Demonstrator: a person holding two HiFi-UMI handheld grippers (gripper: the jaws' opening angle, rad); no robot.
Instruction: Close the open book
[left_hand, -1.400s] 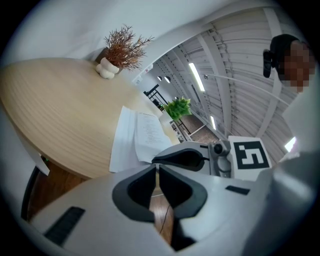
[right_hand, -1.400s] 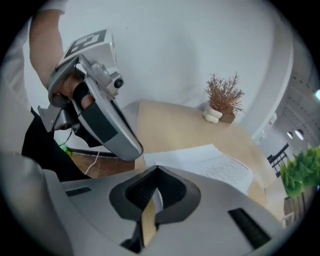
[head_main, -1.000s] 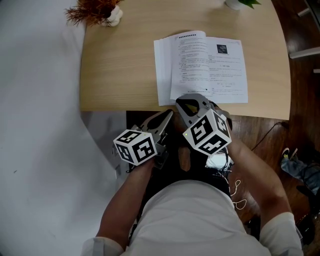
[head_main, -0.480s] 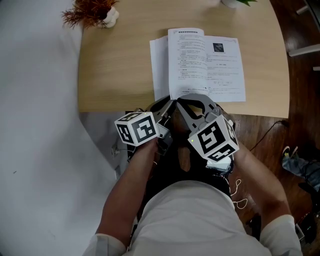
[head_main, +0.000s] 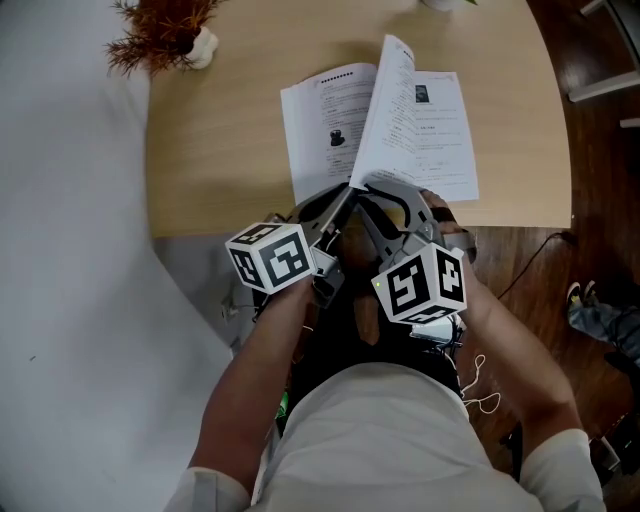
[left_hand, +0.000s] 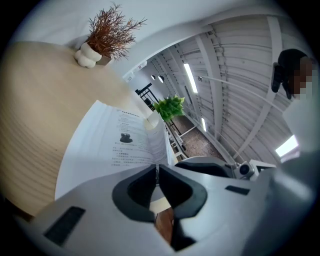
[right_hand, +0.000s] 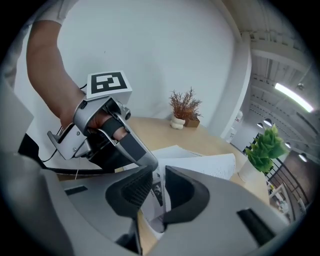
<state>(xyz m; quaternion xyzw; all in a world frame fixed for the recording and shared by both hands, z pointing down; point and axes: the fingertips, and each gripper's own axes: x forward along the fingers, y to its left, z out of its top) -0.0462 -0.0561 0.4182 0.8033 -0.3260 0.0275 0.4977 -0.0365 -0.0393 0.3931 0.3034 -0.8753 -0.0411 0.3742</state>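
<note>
The open book (head_main: 320, 120) lies on the wooden table (head_main: 220, 130), its near edge at the table's front. One leaf (head_main: 385, 110) stands up from the spine, curving over the right-hand page (head_main: 445, 130). My left gripper (head_main: 345, 193) is at the book's near edge, and in the left gripper view it (left_hand: 156, 167) is shut on the thin lower edge of that leaf, with the left-hand page (left_hand: 115, 145) lying flat beyond. My right gripper (head_main: 385, 190) sits just to its right. In the right gripper view it (right_hand: 159, 177) shows a narrow gap with the book (right_hand: 200, 165) beyond.
A dried plant in a small white pot (head_main: 160, 30) stands at the table's far left corner. A green potted plant (right_hand: 265, 147) stands at the far side. The table's front edge (head_main: 220, 228) runs right under both grippers. Dark wooden floor (head_main: 590, 150) lies to the right.
The left gripper moved forward from beside the table edge to the book's near edge. A leaf that lay almost flat now stands upright at the spine. The right gripper stayed close by.
</note>
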